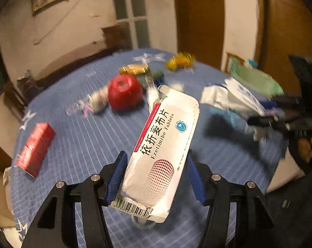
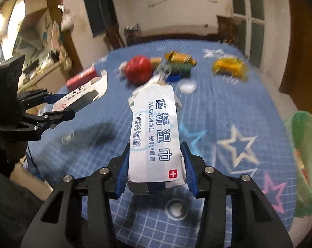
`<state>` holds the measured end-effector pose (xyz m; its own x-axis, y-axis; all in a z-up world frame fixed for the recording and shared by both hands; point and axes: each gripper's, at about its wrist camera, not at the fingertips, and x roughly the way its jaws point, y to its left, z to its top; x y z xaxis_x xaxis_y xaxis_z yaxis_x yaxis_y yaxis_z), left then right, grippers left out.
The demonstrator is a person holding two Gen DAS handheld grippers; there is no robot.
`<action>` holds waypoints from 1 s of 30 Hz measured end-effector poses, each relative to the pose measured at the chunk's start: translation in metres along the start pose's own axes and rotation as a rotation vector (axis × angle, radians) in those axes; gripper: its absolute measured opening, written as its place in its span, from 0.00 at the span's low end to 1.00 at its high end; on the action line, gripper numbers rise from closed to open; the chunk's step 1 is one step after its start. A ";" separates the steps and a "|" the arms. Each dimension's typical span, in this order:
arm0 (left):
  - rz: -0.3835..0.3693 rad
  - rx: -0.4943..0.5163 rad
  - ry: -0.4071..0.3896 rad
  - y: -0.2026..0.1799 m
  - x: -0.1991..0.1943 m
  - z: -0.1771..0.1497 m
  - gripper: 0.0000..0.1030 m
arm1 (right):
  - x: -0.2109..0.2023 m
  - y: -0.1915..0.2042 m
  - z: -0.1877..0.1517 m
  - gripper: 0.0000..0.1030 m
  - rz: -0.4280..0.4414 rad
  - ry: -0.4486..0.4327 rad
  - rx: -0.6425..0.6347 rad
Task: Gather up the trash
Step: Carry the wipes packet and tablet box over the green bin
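Observation:
My left gripper point(image 1: 155, 161) is shut on a white tablet box point(image 1: 166, 142) with a red stripe and an open far flap, held above the blue tablecloth point(image 1: 89, 140). My right gripper point(image 2: 156, 155) is shut on a white alcohol wipes pack point(image 2: 156, 130), also lifted off the cloth. In the right wrist view the left gripper point(image 2: 52, 107) with the tablet box point(image 2: 81, 95) shows at the left. In the left wrist view the right gripper point(image 1: 265, 111) with the wipes pack point(image 1: 232, 97) shows at the right.
On the table lie a red apple point(image 1: 125, 92), a red carton point(image 1: 36, 148), a gold wrapper point(image 1: 135, 69), a yellow wrapper point(image 1: 179, 61), a clear candy wrapper point(image 1: 92, 102) and a small clear cap point(image 2: 177, 207). A green plastic bag point(image 2: 302, 157) hangs at the right edge.

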<state>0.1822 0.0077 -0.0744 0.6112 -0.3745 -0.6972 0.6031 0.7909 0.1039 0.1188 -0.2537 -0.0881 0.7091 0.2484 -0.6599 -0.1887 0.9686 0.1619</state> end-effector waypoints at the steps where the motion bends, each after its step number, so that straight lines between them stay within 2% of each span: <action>1: 0.010 -0.022 -0.014 -0.004 -0.002 0.014 0.57 | -0.006 -0.003 0.004 0.43 -0.012 -0.020 0.009; 5: 0.048 -0.028 -0.049 -0.033 0.007 0.062 0.57 | -0.038 -0.026 0.021 0.43 -0.101 -0.100 0.041; 10: 0.026 0.008 -0.094 -0.089 0.025 0.127 0.57 | -0.077 -0.067 0.035 0.43 -0.221 -0.156 0.091; 17: -0.041 0.100 -0.134 -0.184 0.064 0.205 0.57 | -0.124 -0.147 0.046 0.43 -0.383 -0.164 0.209; 23: -0.053 0.171 -0.131 -0.253 0.100 0.243 0.57 | -0.149 -0.198 0.045 0.43 -0.466 -0.150 0.297; 30: -0.084 0.209 -0.090 -0.309 0.140 0.260 0.57 | -0.151 -0.230 0.029 0.44 -0.487 -0.109 0.363</action>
<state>0.2148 -0.4144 -0.0194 0.5918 -0.4840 -0.6446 0.7411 0.6413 0.1988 0.0751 -0.5136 -0.0041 0.7248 -0.2421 -0.6450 0.4038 0.9078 0.1130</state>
